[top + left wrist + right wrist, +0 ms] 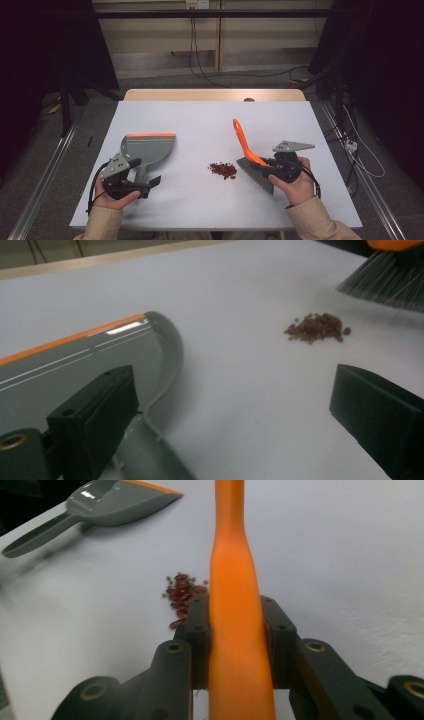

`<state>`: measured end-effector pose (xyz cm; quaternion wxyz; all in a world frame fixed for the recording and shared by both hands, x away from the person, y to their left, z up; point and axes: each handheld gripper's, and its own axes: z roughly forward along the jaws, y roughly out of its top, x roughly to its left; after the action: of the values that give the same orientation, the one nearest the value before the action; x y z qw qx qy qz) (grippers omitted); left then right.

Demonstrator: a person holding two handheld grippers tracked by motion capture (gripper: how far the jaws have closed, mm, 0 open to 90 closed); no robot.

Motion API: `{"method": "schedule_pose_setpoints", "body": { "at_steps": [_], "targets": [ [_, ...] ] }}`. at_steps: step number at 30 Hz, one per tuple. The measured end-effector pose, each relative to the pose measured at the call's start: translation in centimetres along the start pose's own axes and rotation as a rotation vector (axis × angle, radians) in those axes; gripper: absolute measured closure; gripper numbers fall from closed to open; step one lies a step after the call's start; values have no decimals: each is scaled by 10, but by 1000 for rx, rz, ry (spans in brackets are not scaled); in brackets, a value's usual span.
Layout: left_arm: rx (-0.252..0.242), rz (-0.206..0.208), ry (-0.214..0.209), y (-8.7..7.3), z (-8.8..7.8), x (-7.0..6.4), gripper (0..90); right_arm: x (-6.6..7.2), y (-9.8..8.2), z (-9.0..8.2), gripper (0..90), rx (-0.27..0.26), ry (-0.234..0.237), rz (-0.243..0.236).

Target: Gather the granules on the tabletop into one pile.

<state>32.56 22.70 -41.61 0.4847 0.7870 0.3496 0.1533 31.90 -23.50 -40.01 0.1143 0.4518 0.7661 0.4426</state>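
Orange-handled brush point(252, 162) is clamped in the right gripper point(280, 167); left gripper point(131, 181) jaws sit apart by the dustpan point(147, 147) handle. Beans point(223, 170) lie mid-table, nearer the front edge. I'd grab the dustpan first, then sweep gently.

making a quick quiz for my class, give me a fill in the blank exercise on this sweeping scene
1. The right gripper is shut on the orange plastic handle of the ____.
2. The grey plastic dustpan has an ____ front edge.
3. The small pile of dark red beans lies between the dustpan and the grey ____ of the brush.

Missing words: brush; orange; bristles
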Motion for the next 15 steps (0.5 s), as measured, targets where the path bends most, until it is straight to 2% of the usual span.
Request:
{"method": "schedule_pose_setpoints", "body": {
  "at_steps": [3, 7, 15],
  "targets": [
    [21, -14, 29, -5, -2, 4, 58, -6, 0, 4, 712, -14, -12, 17],
    [62, -33, 90, -11, -2, 10, 67, -9, 0, 7, 712, -26, -30, 11],
    [98, -78, 156, -16, 1, 14, 95, -10, 0, 7, 712, -48, -38, 21]
  ]
}}
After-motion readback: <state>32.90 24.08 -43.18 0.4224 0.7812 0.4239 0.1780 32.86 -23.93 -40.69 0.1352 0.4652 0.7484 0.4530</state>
